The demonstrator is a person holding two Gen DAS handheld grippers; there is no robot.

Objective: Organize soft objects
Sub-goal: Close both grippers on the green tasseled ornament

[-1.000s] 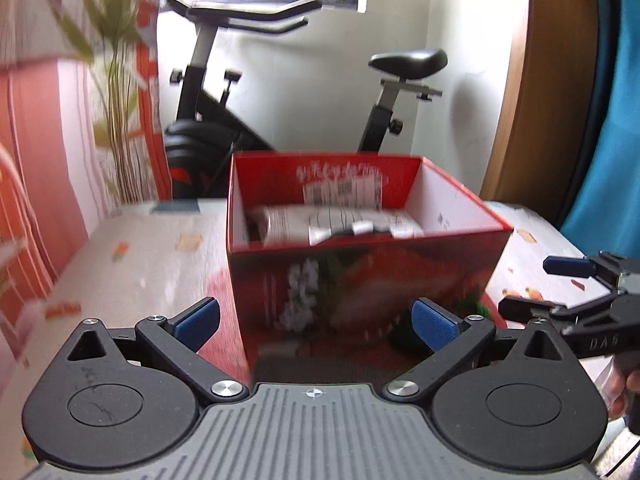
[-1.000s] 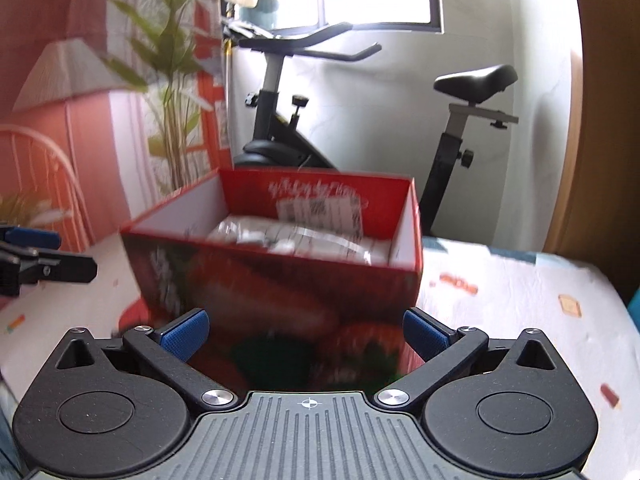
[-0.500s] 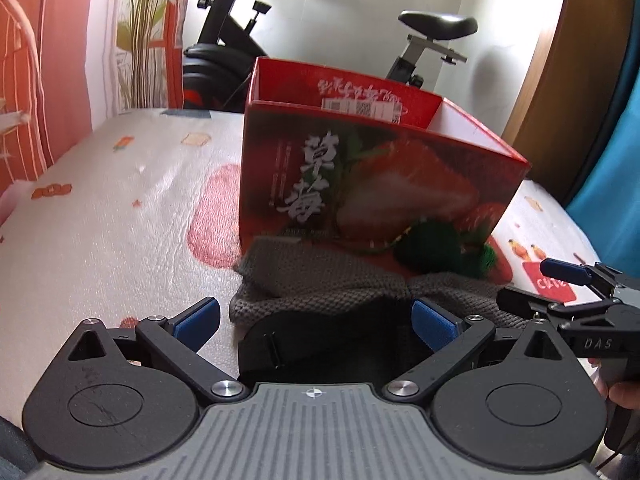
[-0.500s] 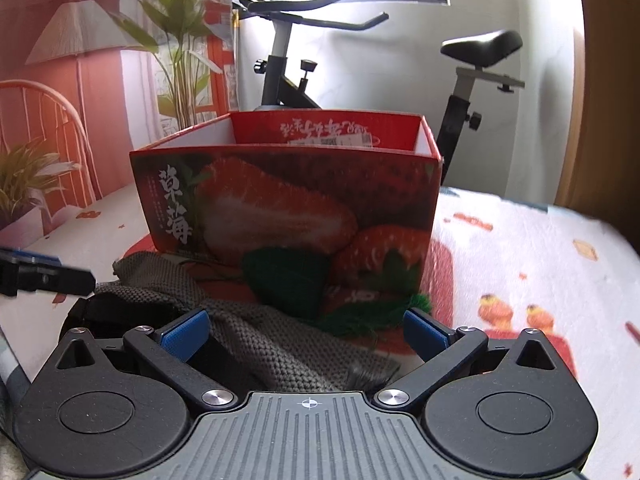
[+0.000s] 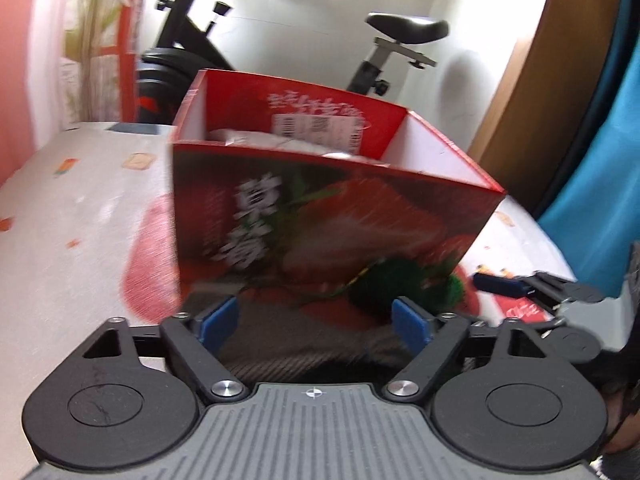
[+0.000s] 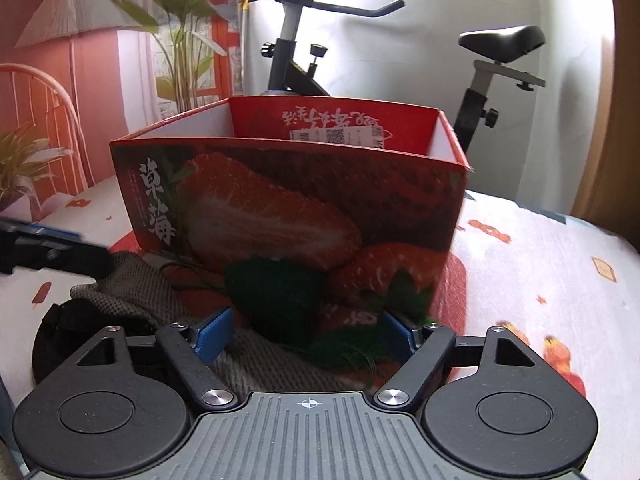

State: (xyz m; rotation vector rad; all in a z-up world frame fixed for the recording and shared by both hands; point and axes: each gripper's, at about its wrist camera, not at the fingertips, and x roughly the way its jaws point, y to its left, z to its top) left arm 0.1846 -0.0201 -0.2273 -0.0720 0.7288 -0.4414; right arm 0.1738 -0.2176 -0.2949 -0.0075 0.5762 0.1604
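Two soft things: grey knit [image 6: 256, 364] and green pompom [image 6: 280, 296], both on the counter [image 6: 540, 280] at the foot of the box.
Knit: spread from 9 o'clock of the pompom toward 6 o'clock, under both tools; a black piece [image 6: 52, 332] lies at its 8 o'clock edge.
Pompom: touching the box front, green fringe trailing to 4 o'clock.
Box [image 6: 288, 208]: red, strawberry print, open top; white packet [image 5: 256, 138] inside.
Right tool [image 6: 308, 330]: jaws partly apart, just been closing; pompom and knit between the pads, contact unclear.
Left tool [image 5: 316, 322]: jaws partly apart, just been closing, over the knit; frame blurred, grip cannot be told.
Behind, 12 o'clock: exercise bike [image 6: 304, 64]; plant [image 6: 180, 40] at 10 o'clock.
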